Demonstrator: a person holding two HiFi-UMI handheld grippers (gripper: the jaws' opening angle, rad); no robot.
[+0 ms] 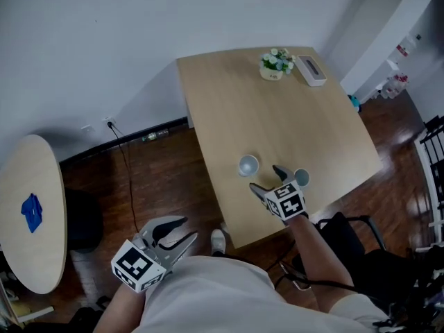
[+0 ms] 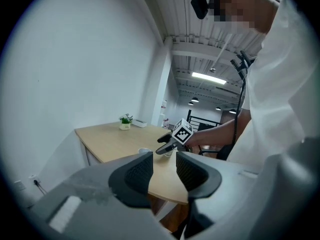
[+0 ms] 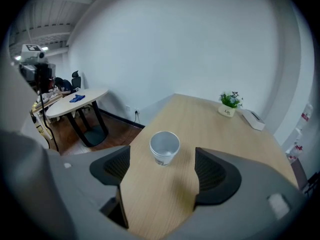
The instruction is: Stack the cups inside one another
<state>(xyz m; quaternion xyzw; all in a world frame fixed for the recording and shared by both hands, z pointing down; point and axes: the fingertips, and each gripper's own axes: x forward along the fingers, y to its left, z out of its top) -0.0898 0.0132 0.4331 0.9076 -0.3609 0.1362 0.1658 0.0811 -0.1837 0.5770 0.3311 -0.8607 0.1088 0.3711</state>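
Note:
Two pale paper cups stand upright near the front edge of the wooden table point(image 1: 229, 103): one cup point(image 1: 248, 165) on the left, the other cup point(image 1: 302, 178) to its right. My right gripper point(image 1: 264, 177) is open just in front of them, with the second cup beside its right finger. In the right gripper view the left cup point(image 3: 164, 146) stands a little ahead of my right gripper point(image 3: 165, 169), in line with the gap and untouched. My left gripper point(image 1: 177, 232) hangs open and empty over the floor, off the table's near left corner. The left gripper point(image 2: 165, 170) faces the table.
A small potted plant point(image 1: 275, 63) and a white box point(image 1: 310, 69) sit at the table's far end. A round side table point(image 1: 28, 207) with a blue item stands at the left. A black chair point(image 1: 350, 238) is behind my right arm. A cable runs along the wall.

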